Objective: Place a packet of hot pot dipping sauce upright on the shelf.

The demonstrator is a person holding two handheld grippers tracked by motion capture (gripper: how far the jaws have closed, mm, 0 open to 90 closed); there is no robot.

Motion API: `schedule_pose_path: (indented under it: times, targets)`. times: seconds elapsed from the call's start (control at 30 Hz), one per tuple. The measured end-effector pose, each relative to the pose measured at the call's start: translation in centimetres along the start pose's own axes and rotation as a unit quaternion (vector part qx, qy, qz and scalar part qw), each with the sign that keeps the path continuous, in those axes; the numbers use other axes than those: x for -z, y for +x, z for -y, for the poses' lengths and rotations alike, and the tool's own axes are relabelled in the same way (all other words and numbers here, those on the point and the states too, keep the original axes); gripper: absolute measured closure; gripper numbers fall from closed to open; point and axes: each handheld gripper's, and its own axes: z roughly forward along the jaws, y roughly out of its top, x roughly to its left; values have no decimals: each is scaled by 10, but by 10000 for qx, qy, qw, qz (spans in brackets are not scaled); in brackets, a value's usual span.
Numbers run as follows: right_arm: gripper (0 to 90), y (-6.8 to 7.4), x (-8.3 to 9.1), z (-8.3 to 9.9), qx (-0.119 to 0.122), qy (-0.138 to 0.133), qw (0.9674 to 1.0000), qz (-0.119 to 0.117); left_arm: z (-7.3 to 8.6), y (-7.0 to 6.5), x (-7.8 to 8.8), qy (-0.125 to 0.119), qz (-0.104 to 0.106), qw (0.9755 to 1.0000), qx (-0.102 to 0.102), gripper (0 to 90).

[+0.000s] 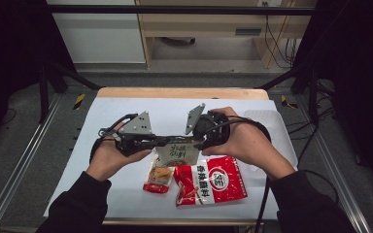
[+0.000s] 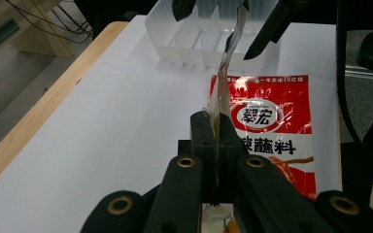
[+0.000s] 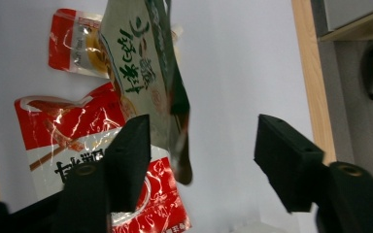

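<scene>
A flat green-and-white packet [image 1: 177, 153] hangs above the table between my two grippers. My left gripper [image 1: 161, 141] is shut on one edge of it; in the left gripper view the thin packet [image 2: 228, 58] runs away from the closed jaws of the left gripper [image 2: 212, 121]. My right gripper [image 1: 195, 141] faces the left one. Its jaws stand apart around the packet's [image 3: 143, 73] other end, and the right gripper [image 3: 201, 150] has no pad pressing on it. A large red packet [image 1: 211, 180] and a small red packet [image 1: 158, 178] lie flat below.
A white sheet [image 1: 126, 109] covers the wooden table. A clear plastic divided tray [image 2: 194, 36] stands at the table's right side, beyond the right gripper. The table's wooden far edge [image 1: 179, 92] shows past the sheet. Black cables trail from both grippers.
</scene>
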Motion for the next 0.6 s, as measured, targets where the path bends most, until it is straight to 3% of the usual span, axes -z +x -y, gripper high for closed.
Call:
schedule_pose_path:
  times: [0.1, 0.17, 0.27, 0.5, 0.6]
  targets:
    - [554, 6, -8, -5, 52, 53, 9997, -228, 0, -2, -3, -41, 25, 10000, 27, 900]
    - [590, 7, -10, -6, 50, 87, 9997, -243, 0, -3, -4, -38, 35, 10000, 6, 900]
    - [721, 10, -16, -9, 90, 147, 9992, -359, 1, -4, -6, -21, 49, 10000, -1, 900]
    - [883, 10, -17, -12, 63, 206, 9989, -406, 8, -5, -5, -136, 46, 9998, 120, 900]
    - [894, 10, -16, -14, 44, 194, 9990, -399, 10, -5, -4, -181, 33, 9997, 153, 900]
